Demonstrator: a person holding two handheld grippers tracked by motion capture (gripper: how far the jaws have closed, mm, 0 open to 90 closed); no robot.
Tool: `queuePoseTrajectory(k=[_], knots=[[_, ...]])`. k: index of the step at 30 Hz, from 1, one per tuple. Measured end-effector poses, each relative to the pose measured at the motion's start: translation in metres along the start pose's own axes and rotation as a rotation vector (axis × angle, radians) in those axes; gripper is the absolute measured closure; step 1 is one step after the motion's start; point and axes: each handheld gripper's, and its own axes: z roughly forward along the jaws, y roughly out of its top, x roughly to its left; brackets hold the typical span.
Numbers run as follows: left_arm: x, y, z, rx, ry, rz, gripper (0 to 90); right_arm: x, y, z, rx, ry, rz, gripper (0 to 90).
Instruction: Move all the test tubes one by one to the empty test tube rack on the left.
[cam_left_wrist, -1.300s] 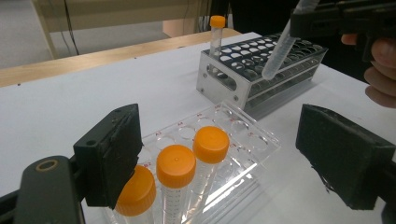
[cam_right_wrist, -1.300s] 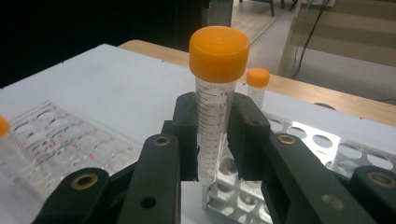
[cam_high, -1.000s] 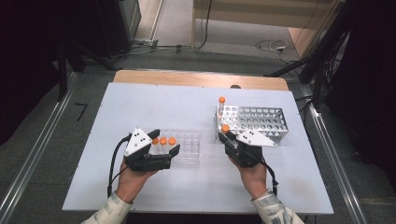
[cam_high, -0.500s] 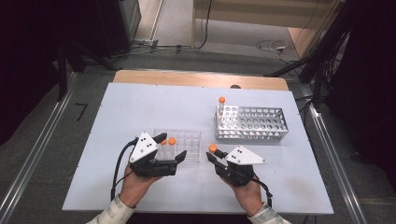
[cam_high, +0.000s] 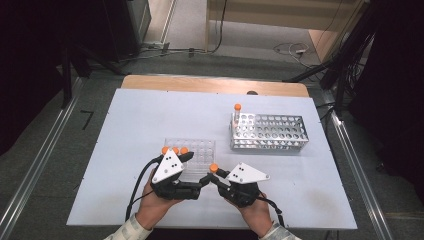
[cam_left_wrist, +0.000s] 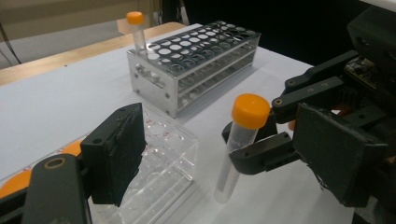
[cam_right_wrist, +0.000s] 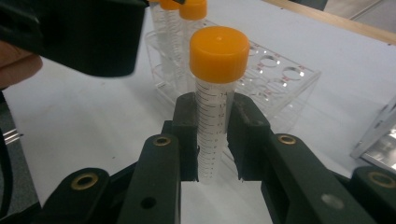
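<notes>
Centrally, one clear tube with an orange cap, graduated down its side, upright, clamped mid-body between the pads of the right gripper; its foot is cut off behind the jaws in the right gripper view. Seen from the high view, the tube stands just in front of the clear plastic rack, near that rack's right front corner.

Left gripper: jaws released and wide apart, having just been closing a little, nothing pressed between the pads; it sits at the clear plastic rack's front left, and its grey plate hides part of the rack. In the left gripper view the tube appears between its two pads, untouched by them.

Clear plastic rack: three orange-capped tubes at its left end, their bodies largely hidden by the gripper.

Metal rack: behind and to the right of the clear plastic rack, well apart; one orange-capped tube upright at its far left corner.

Counter: pale top, wooden strip along the far edge. Hands partly cut off at the bottom edge.
</notes>
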Motion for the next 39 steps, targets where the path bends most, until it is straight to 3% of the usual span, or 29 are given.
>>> queuePoseTrajectory(k=[5,7,12,16,27,36,37,39], knots=[[-0.0030,-0.0010,0.0035,0.007,-0.019,0.005,23.1,0.0051,0.0013,0.0046,0.007,0.021,-0.007,71.4],[-0.0034,-0.0017,0.0047,0.014,-0.045,0.008,28.1,0.0062,0.0018,0.0060,0.005,0.028,-0.009,71.4],[-0.0047,-0.0036,0.0068,0.021,-0.063,0.015,37.4,0.0081,0.0036,0.0074,0.001,0.042,-0.004,71.4],[-0.0025,-0.0044,0.0067,0.014,-0.089,-0.005,47.4,0.0093,0.0044,0.0076,0.003,0.051,0.003,71.3],[-0.0024,-0.0060,0.0050,0.003,-0.062,0.005,67.3,0.0088,0.0047,0.0072,0.001,0.058,0.010,71.3],[-0.0027,-0.0059,0.0048,-0.001,-0.054,0.012,70.1,0.0088,0.0048,0.0068,-0.003,0.059,0.011,70.8],[-0.0027,-0.0058,0.0048,-0.003,-0.054,0.012,70.3,0.0087,0.0049,0.0067,-0.002,0.062,0.010,67.2],[-0.0030,-0.0054,0.0046,-0.007,-0.054,0.012,70.5,0.0085,0.0057,0.0078,0.006,0.076,0.008,48.0]])
